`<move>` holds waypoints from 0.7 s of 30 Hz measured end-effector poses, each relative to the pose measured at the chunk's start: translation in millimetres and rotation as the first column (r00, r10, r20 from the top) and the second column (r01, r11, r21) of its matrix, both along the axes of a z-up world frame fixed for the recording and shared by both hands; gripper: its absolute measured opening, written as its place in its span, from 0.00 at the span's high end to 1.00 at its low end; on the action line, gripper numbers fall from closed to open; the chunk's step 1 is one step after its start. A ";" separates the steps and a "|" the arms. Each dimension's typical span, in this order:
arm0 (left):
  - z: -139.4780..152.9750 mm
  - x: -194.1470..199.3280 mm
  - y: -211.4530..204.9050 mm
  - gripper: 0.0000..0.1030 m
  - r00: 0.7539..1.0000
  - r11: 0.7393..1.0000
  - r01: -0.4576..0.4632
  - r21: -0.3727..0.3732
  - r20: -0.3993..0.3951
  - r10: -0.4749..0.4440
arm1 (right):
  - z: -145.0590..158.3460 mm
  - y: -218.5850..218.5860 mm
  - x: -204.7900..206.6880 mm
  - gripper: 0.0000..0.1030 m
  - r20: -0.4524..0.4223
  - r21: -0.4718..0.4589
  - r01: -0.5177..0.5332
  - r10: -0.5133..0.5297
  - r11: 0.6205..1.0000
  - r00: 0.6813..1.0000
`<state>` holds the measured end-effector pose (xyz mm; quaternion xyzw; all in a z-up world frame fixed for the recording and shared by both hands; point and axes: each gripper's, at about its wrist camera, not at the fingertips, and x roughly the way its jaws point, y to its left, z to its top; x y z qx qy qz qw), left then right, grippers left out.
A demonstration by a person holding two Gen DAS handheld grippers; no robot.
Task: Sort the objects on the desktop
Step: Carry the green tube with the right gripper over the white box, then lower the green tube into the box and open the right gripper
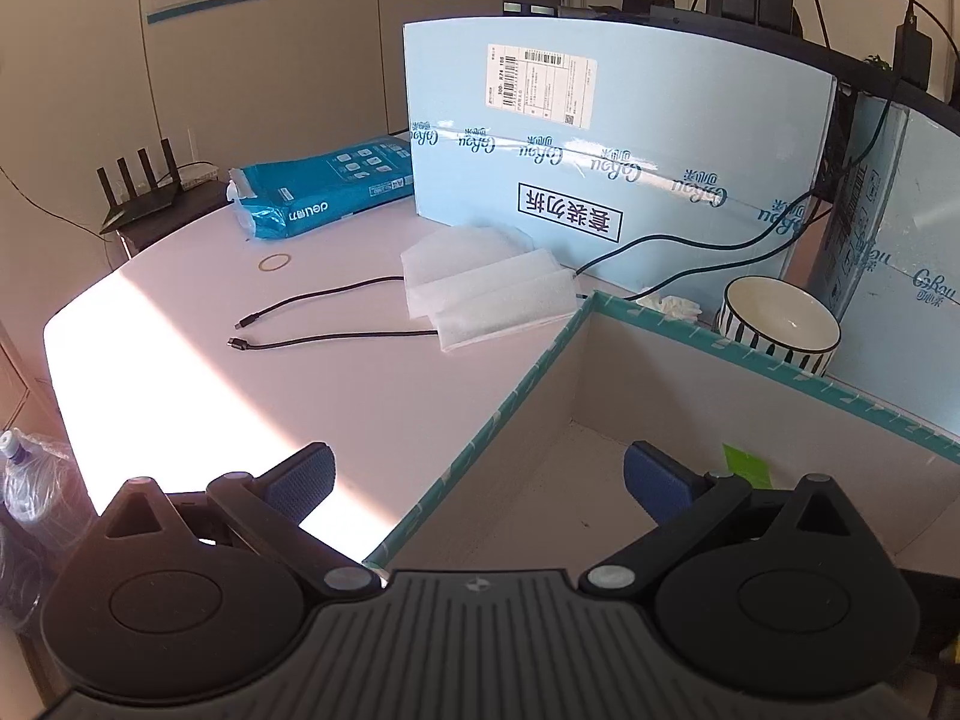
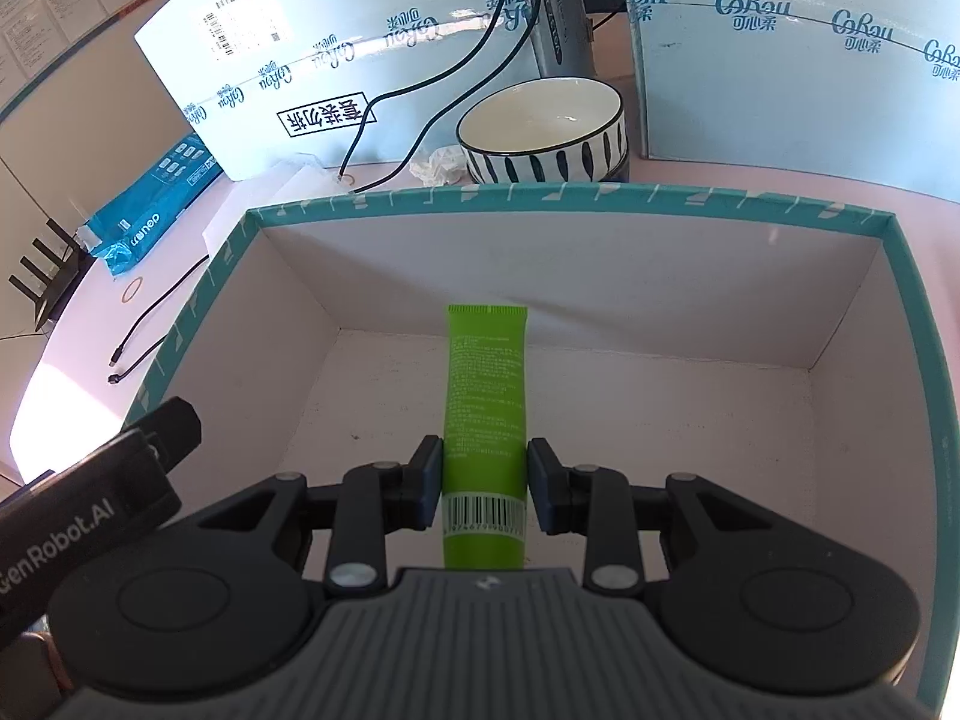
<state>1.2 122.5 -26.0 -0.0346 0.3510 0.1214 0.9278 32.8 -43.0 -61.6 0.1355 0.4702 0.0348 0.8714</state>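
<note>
My right gripper (image 2: 485, 483) is gripping the green tube (image 2: 485, 396) near its cap end, over the teal box (image 2: 906, 324). It is looking light, soft and smooth, so I am squeezing gently. My left gripper (image 1: 477, 477) is hanging open, empty.

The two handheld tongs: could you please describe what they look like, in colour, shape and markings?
Both the left tongs and the right tongs have matte black linkage arms with silver pivot pins, round black discs at either side, and a ribbed grey centre plate bearing a small emblem. The fingers carry dark blue textured pads. In the right wrist view, the left tool's black body shows white "GenRobot.AI" lettering.
</note>
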 end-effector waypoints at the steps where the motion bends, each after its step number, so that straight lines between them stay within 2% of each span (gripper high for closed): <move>1: 2.0 -1.0 1.0 0.00 1.000 1.000 -0.006 0.000 0.012 0.006 | -0.5 2.5 1.4 0.68 -0.003 -0.003 -0.006 0.006 1.000 1.000; 14: 5.5 1.0 13.8 0.00 0.997 0.997 -0.072 -0.006 0.024 0.072 | -5.5 20.9 12.6 0.68 -0.019 -0.026 -0.037 0.037 0.999 0.999; 21: 4.6 1.8 14.6 0.00 0.997 0.997 -0.075 -0.009 0.016 0.076 | -9.4 21.8 19.1 0.68 -0.067 -0.031 -0.035 0.033 0.999 0.997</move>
